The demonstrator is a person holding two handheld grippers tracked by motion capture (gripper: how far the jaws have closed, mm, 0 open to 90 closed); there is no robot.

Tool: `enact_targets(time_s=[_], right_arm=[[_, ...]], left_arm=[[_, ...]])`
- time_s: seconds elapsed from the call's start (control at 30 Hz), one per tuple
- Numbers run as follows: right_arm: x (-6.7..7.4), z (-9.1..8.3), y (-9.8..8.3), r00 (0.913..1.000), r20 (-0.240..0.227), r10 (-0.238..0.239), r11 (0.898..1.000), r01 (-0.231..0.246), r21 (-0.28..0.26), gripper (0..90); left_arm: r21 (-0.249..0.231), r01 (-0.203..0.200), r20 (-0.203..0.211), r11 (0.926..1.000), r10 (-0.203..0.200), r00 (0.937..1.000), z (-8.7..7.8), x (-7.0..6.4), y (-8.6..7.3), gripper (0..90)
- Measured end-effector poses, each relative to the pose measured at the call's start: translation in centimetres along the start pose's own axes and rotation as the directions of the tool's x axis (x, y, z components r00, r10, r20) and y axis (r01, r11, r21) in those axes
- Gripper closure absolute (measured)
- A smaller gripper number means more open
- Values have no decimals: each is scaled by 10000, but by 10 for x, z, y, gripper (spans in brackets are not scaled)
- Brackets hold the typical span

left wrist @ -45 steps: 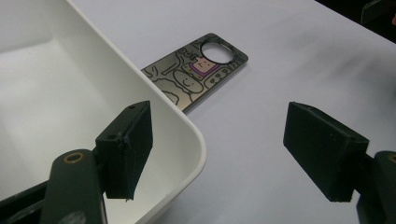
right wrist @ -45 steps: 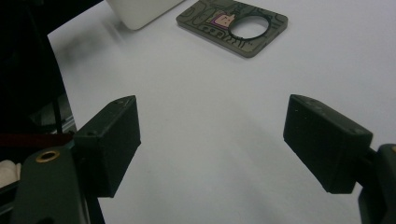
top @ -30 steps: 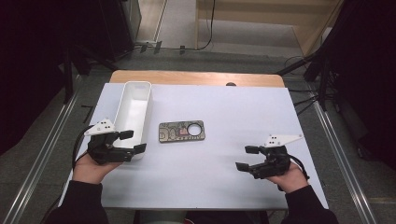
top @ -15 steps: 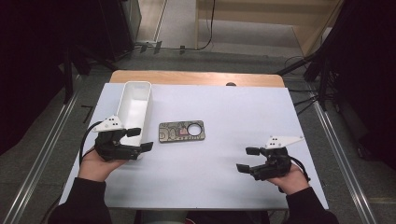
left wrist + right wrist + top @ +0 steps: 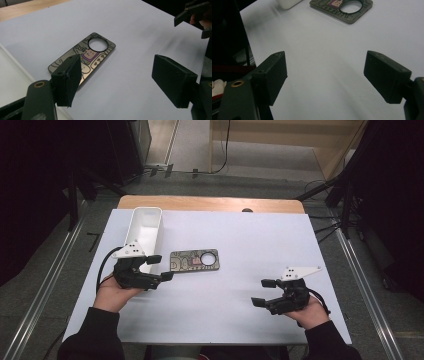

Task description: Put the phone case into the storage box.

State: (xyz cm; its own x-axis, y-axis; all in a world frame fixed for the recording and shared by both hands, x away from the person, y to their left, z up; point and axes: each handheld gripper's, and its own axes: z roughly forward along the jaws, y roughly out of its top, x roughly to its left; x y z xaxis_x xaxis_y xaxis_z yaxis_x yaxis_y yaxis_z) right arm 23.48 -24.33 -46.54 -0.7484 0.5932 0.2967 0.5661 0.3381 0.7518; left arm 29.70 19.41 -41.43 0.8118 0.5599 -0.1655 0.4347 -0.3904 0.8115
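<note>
A dark phone case (image 5: pixel 194 260) with cartoon print and a round camera hole lies flat on the white table (image 5: pixel 240 240), left of centre. My left gripper (image 5: pixel 161 267) is open just left of the case's near end, with nothing between its jaws. In the left gripper view the case (image 5: pixel 85 56) lies ahead of the gripper (image 5: pixel 122 82), partly behind one jaw's pad (image 5: pixel 67 80). My right gripper (image 5: pixel 262 292) rests open near the front right, well away from the case. In the right gripper view the gripper (image 5: pixel 324 77) faces bare table, and the case (image 5: pixel 352 18) lies far ahead.
A long white tray (image 5: pixel 145 227) stands at the back left, just behind my left hand; its wall (image 5: pixel 10 75) shows at the left gripper view's edge. The wooden table edge (image 5: pixel 210 204) runs along the back. The right gripper (image 5: pixel 192 15) shows far off.
My left gripper has slid to the right along the table, closer to the phone case's end. The right gripper and the case have stayed where they were.
</note>
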Motion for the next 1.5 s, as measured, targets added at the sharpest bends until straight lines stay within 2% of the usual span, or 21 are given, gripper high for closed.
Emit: enact_targets(time_s=[0.17, 0.27, 0.43, 0.47, 0.63, 0.77, 1.17, 1.37, 1.43, 1.5], right_arm=[[0, 1, 0, 10000, -88, 14, 10000, -15, -59, 178], [0, 1, -1, 9999, -122, 19, 10000, -20, -70, 178], [1, 1, -2, 9999, -147, 41, 10000, -42, -77, 178], [1, 1, -2, 9999, -162, 36, 10000, -37, -61, 178], [1, 0, -3, 9998, -191, 12, 10000, -13, -59, 178], [1, -1, -3, 9998, -197, 45, 9999, -47, -99, 178], [1, -1, -4, 9997, -247, 50, 10000, -52, -70, 178], [1, -1, -4, 9996, -265, 64, 9999, -66, -83, 178], [1, -1, -4, 9996, -272, 82, 9999, -84, -75, 178], [0, 0, -4, 9996, -281, 62, 9999, -65, -93, 178]], left_arm=[[101, -161, 62, 9998, 161, 9999, 8, -3, 2, 234], [51, -107, 47, 9999, 107, 9999, 12, -2, 3, 204], [30, -118, 100, 9999, 117, 9999, 17, -1, 4, 204], [-90, -76, 241, 9999, 78, 9997, 19, 0, 5, 204], [-180, -201, 163, 9996, 204, 9997, 23, 3, 9, 204], [-265, -104, 318, 9996, 112, 9994, 28, 6, 12, 204], [-382, -140, 259, 9992, 150, 9996, 37, 8, 21, 204], [-337, -338, 330, 9989, 349, 9988, 45, 7, 27, 205], [-296, -473, 227, 9984, 480, 9986, 51, 7, 27, 205], [-282, -449, 275, 9986, 457, 9986, 53, 7, 27, 205]])
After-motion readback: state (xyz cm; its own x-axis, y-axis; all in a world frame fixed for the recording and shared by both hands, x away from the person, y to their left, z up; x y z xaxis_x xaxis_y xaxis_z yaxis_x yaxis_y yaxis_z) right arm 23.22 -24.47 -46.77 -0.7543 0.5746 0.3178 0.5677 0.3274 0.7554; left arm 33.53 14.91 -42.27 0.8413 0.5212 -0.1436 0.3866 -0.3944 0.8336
